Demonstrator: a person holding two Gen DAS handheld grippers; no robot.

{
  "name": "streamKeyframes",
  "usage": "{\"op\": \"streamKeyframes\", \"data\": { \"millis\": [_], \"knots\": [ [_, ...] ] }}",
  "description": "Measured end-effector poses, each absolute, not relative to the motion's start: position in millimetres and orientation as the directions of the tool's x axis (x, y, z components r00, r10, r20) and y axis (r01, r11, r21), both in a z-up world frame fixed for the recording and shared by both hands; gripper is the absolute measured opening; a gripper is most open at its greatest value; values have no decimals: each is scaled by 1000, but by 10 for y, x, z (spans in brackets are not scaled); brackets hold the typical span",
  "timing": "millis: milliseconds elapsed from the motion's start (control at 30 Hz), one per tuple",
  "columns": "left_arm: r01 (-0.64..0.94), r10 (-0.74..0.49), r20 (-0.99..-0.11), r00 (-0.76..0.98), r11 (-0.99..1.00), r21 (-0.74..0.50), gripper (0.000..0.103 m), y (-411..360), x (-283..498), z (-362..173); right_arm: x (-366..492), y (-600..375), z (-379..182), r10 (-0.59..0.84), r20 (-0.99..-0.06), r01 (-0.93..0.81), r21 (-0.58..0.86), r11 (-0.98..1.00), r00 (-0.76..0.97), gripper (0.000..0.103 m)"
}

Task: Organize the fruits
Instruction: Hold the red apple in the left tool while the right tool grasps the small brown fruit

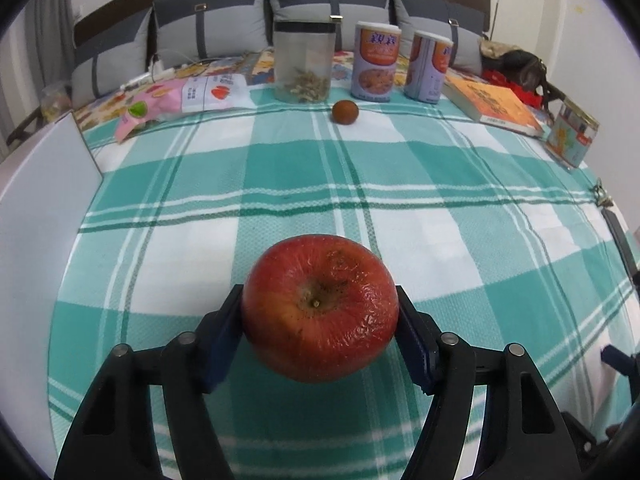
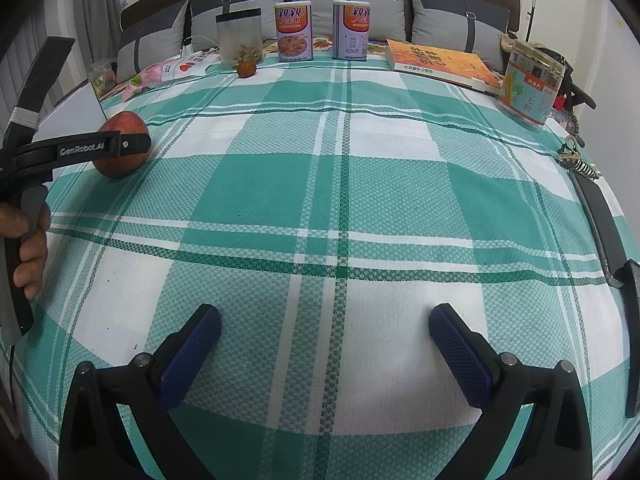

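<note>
My left gripper [image 1: 320,312] is shut on a wrinkled red apple [image 1: 320,314], its blue pads pressed on both sides of it, low over the green plaid cloth. The right wrist view shows the same apple [image 2: 120,160] in that gripper [image 2: 132,144] at the left edge of the table. A small brownish-orange fruit [image 1: 345,111] lies at the far side in front of a clear jar; it also shows in the right wrist view [image 2: 246,69]. My right gripper [image 2: 325,328] is open and empty above the cloth near the front.
At the back stand a clear jar [image 1: 304,62], two printed cans [image 1: 376,62] [image 1: 428,66], an orange book [image 1: 494,106] and a round tin [image 1: 572,136]. A pink snack bag [image 1: 180,100] lies far left. A white board [image 1: 48,176] lines the left edge. Keys [image 2: 574,156] lie at the right edge.
</note>
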State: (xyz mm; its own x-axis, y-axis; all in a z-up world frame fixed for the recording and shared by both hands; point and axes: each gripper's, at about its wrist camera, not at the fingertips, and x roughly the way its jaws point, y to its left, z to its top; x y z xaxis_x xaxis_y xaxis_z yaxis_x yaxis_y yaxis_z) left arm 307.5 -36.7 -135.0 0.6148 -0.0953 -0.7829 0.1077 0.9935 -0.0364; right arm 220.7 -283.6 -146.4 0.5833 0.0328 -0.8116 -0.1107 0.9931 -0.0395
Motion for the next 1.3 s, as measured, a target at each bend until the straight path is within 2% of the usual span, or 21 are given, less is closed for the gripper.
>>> {"op": "streamKeyframes", "data": {
  "millis": [233, 467, 533, 567, 600, 833, 967, 1133, 1233, 1300],
  "knots": [
    [159, -149, -808, 570, 985, -69, 71, -164, 2578, -1118, 2207, -2836, -1464, 35, -812, -112, -38, 993, 583, 103],
    [149, -127, -819, 560, 988, -52, 72, -113, 2356, -1355, 2207, -2835, -1465, 35, -812, -112, -38, 993, 583, 103],
    [138, -99, -778, 620, 990, -17, 76, -141, 2318, -1356, 2206, -2835, -1464, 35, -812, -112, -38, 993, 583, 103],
    [119, -63, -764, 642, 993, 18, 88, -170, 2318, -1368, 2206, -2834, -1465, 35, -812, -112, -38, 993, 583, 103],
    [111, -49, -757, 651, 993, 31, 92, -179, 2325, -1381, 2206, -2834, -1465, 35, -812, -112, -37, 993, 583, 103],
    [121, -38, -789, 613, 992, 46, 92, -245, 2419, -1552, 2226, -2834, -1455, 45, -820, -131, -37, 991, 570, 103],
    [104, -75, -803, 591, 994, -16, 96, -159, 2452, -1590, 2614, -2835, -1310, 102, -826, -184, -2, 983, 554, 103],
    [104, -68, -804, 590, 995, -8, 98, -130, 2449, -1589, 3744, -2510, -1095, 205, -772, -288, 29, 957, 602, 102],
    [103, -67, -804, 590, 995, -7, 99, -132, 2443, -1591, 4427, -2135, -1134, 262, -772, -357, 49, 933, 579, 90],
    [102, -64, -805, 590, 995, -5, 99, -158, 2440, -1596, 4866, -1881, -1179, 270, -781, -378, 47, 924, 563, 78]
  ]
}}
